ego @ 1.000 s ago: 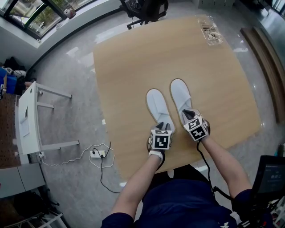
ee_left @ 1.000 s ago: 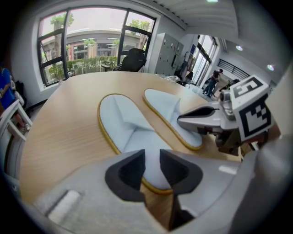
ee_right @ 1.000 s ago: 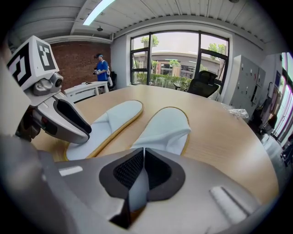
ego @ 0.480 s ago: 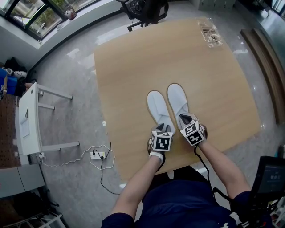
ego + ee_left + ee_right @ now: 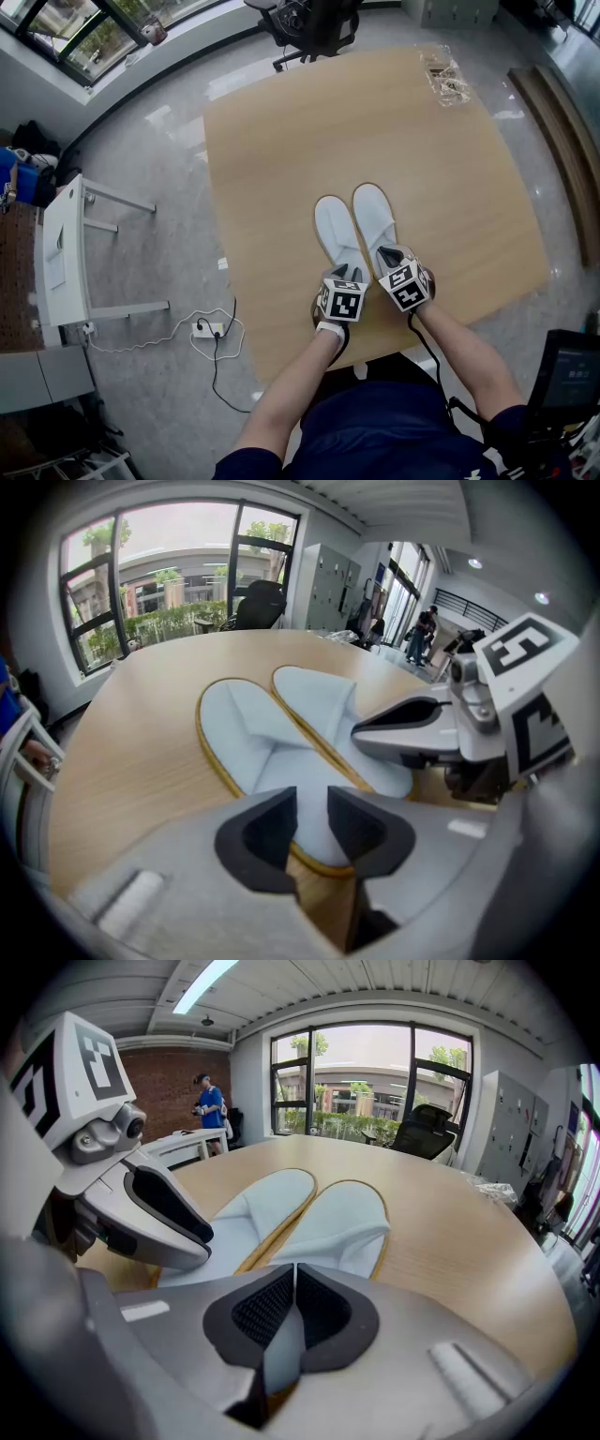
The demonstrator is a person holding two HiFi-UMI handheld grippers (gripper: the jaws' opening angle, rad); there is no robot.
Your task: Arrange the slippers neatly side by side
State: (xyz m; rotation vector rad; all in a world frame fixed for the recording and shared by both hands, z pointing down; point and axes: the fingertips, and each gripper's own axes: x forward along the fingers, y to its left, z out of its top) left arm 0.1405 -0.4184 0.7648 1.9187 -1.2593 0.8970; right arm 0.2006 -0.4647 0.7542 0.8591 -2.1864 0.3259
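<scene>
Two white slippers with tan-edged soles lie side by side, toes away from me, on the wooden table (image 5: 281, 150). The left slipper (image 5: 335, 230) and the right slipper (image 5: 374, 213) almost touch along their inner edges. My left gripper (image 5: 344, 275) sits at the left slipper's heel (image 5: 253, 738); its jaws stand a little apart with the heel between them. My right gripper (image 5: 391, 257) is shut on the right slipper's heel, a pale sliver of which is pinched between its pads (image 5: 281, 1309). Beyond them the right slipper's (image 5: 347, 1222) upper shows.
A crumpled clear plastic bag (image 5: 445, 70) lies at the table's far right corner. A black office chair (image 5: 314, 23) stands past the far edge. A white bench (image 5: 61, 253) and a power strip with cable (image 5: 206, 326) are on the floor at left.
The right gripper has drawn the right slipper leftward, closing the gap to the left slipper. The left gripper and its slipper have stayed put.
</scene>
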